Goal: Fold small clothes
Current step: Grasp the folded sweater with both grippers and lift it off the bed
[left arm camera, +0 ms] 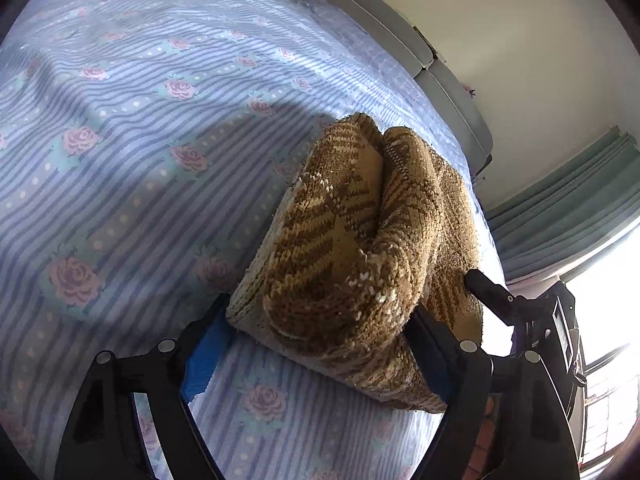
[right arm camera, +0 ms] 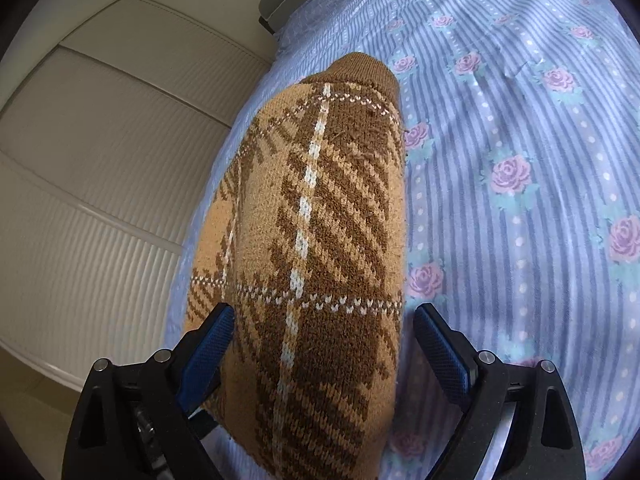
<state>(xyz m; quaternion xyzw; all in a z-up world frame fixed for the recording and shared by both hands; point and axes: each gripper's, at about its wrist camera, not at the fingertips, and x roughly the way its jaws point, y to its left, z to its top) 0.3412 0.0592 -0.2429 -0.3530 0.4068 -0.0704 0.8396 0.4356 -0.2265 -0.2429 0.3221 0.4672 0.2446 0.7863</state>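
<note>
A brown and tan plaid knit garment (left arm camera: 352,248) lies folded in thick layers on the blue striped, rose-printed bed sheet (left arm camera: 140,140). My left gripper (left arm camera: 320,308) stands open around its near end. The left blue pad (left arm camera: 208,348) only meets the lower corner, and the right finger (left arm camera: 436,360) lies along the other side. A black fingertip of my right gripper (left arm camera: 488,288) shows at the garment's right edge. In the right wrist view the garment (right arm camera: 320,220) stretches away between the open fingers of my right gripper (right arm camera: 325,310). Its right pad (right arm camera: 440,348) stands clear of the knit.
The garment lies close to the bed's edge. A grey padded headboard (left arm camera: 404,40) runs along the bed's far side. Teal curtains (left arm camera: 580,200) and a bright window are at the right. White ribbed wardrobe doors (right arm camera: 100,160) stand beside the bed.
</note>
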